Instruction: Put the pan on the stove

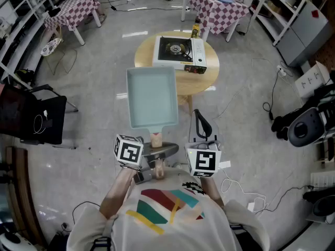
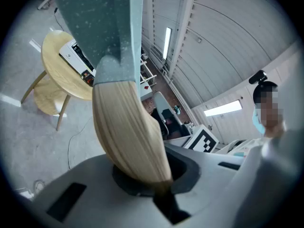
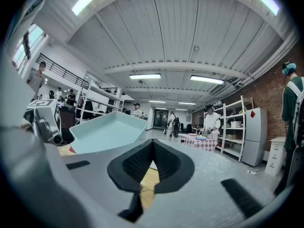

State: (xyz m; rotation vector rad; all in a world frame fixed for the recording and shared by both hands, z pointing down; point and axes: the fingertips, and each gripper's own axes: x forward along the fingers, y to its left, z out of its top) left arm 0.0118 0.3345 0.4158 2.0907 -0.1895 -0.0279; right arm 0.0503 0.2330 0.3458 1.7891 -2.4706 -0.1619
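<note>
1. Pan (image 1: 152,95), light teal and rectangular, is up in the air in front of me, on the near side of the round table (image 1: 144,56).
2. My left gripper (image 1: 153,153) is clenched on the wooden handle (image 1: 156,138) of the pan and carries it alone.
3. My right gripper (image 1: 203,132) is just beside it on the right, with jaws together and nothing between them.
4. On the table stands the stove (image 1: 180,51), and the pan does not touch it.

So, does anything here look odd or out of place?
Nothing looks spilled or broken. The one odd sight is the pan in mid-air, gripped only by its wooden handle in the left tool, short of the stove.
</note>
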